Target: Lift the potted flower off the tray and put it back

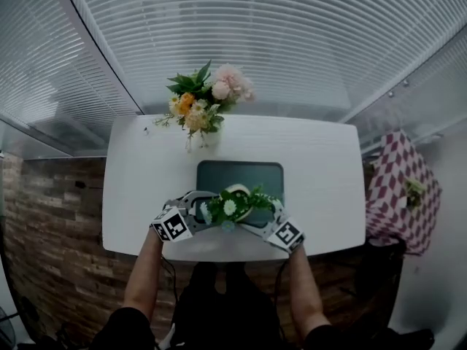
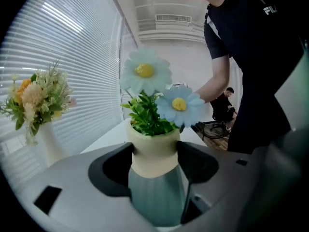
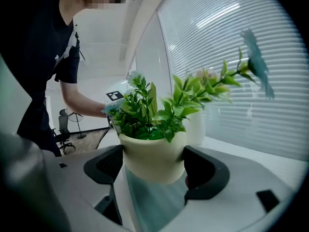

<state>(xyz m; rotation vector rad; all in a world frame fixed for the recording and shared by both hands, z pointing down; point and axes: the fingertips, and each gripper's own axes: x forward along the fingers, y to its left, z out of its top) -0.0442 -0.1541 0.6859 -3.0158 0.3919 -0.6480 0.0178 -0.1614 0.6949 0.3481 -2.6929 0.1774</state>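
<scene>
The potted flower [image 1: 235, 201] is gripped from both sides. L gripper [image 2: 154, 163] is clamped on its cream pot [image 2: 153, 151], jaws pressed vs. the walls; R gripper [image 3: 153, 164] is clamped on the same pot from the opp. side. Pot is held over the near edge of the dark green tray [image 1: 241, 173], approx. mid white table [image 1: 321, 195]; whether its base touches the tray can't be told. A bouquet [image 1: 203, 100] is set at the table's far edge, well apart from the tray.

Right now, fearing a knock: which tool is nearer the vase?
Left. Left tool sits straight before the vase; right tool lies farther right. Both grip the pot.
</scene>
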